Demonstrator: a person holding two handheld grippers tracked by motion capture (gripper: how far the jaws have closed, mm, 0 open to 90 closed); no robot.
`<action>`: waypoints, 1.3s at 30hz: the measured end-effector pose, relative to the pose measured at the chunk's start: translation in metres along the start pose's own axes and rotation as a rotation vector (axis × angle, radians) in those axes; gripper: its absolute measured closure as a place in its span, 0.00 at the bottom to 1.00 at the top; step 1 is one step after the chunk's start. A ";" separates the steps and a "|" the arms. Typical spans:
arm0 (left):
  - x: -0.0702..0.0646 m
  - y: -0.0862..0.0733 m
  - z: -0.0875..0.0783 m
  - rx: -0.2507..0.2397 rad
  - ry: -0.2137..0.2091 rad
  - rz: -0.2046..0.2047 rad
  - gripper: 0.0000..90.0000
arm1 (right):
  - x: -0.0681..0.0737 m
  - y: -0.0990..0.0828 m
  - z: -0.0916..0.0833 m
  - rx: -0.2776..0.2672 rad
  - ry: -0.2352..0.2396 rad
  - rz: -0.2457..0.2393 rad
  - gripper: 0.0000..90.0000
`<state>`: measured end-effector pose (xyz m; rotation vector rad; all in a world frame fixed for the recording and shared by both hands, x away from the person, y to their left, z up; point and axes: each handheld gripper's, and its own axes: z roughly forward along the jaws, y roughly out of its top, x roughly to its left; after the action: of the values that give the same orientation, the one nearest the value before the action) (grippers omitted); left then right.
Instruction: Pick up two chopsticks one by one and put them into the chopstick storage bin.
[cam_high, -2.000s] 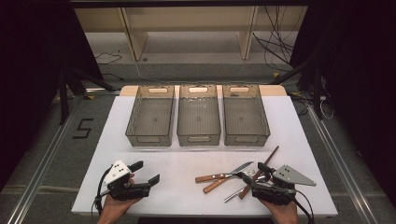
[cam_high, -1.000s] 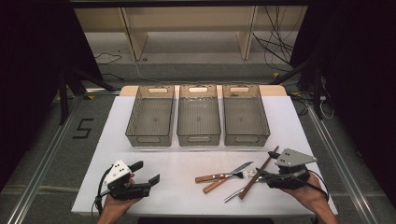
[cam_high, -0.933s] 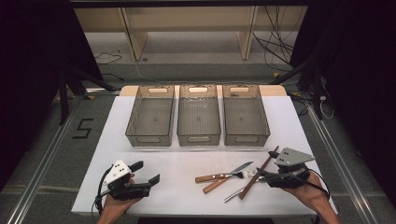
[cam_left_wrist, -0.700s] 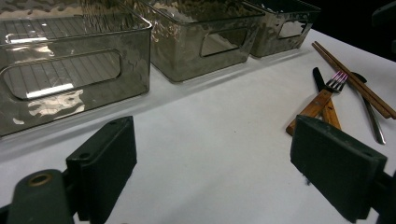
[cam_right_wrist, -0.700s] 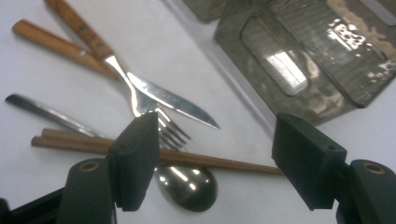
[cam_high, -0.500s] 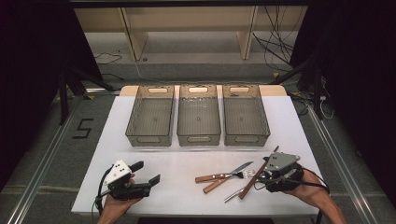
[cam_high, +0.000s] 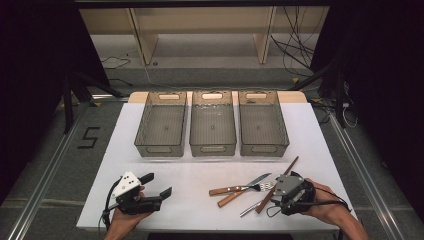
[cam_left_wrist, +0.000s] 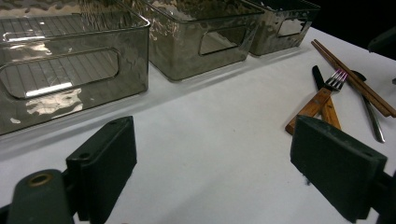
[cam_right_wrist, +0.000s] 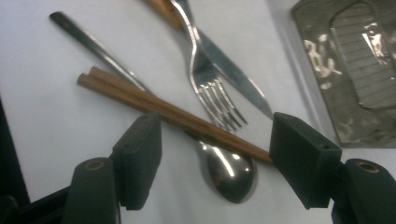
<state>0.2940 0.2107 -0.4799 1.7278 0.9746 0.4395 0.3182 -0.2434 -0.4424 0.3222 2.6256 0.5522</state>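
White table (cam_high: 200, 170): chopsticks (cam_right_wrist: 187, 119) and spoon (cam_right_wrist: 226, 170) lie between my right tool's (cam_right_wrist: 215, 161) open jaws, nothing gripped yet.

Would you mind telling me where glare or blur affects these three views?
High view: evenly lit table, dark surroundings. Left gripper view: strong reflections on the bins; near black pads soft. Right gripper view: glare on the spoon bowl and fork; bin blurred.

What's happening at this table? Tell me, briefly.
A person works two hand-held grippers. The right gripper, jaws open, hovers over the chopsticks lying across a spoon, beside a fork and knife. The left gripper rests open, holding nothing. Three bins stand empty.
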 end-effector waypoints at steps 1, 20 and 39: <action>0.000 0.000 0.000 0.000 0.000 0.000 0.16 | 0.002 0.000 0.001 0.011 0.007 -0.016 0.39; 0.000 0.000 0.000 -0.002 0.002 -0.001 0.16 | 0.029 0.007 0.017 0.055 -0.017 -0.217 0.48; 0.001 0.000 0.000 -0.002 0.004 0.002 0.16 | 0.049 0.003 0.025 0.031 -0.157 -0.430 0.70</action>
<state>0.2946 0.2113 -0.4798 1.7270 0.9750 0.4456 0.2870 -0.2177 -0.4799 -0.1829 2.4475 0.3251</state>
